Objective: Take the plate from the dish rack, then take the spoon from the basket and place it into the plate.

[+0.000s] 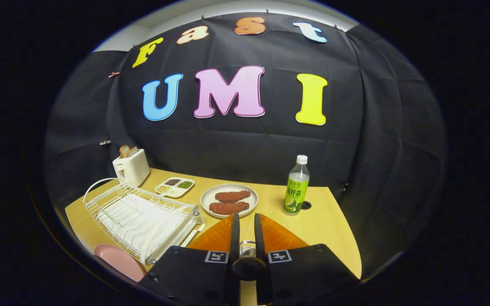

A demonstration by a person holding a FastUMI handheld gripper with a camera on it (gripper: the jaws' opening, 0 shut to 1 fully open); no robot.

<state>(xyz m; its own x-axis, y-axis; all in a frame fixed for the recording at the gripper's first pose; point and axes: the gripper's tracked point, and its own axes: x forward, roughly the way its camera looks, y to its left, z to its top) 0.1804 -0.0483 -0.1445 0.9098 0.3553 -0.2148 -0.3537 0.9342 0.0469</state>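
Note:
My gripper (246,219) is held above the near part of the wooden table (326,221), its fingers close together and pointing toward the back wall. Both fingers press on a spoon (247,248); a silvery piece and a dark rounded end of it show between them, and the rest is hidden. A pink plate (119,260) lies flat on the table left of the fingers, just in front of the white wire dish rack (143,216). The rack's slots hold no plate.
Just beyond the fingertips sits a pale plate (229,200) with two brown patties. A green-labelled bottle (297,187) stands to its right. Behind the rack are a white toaster (131,168) with bread and a small divided tray (175,187).

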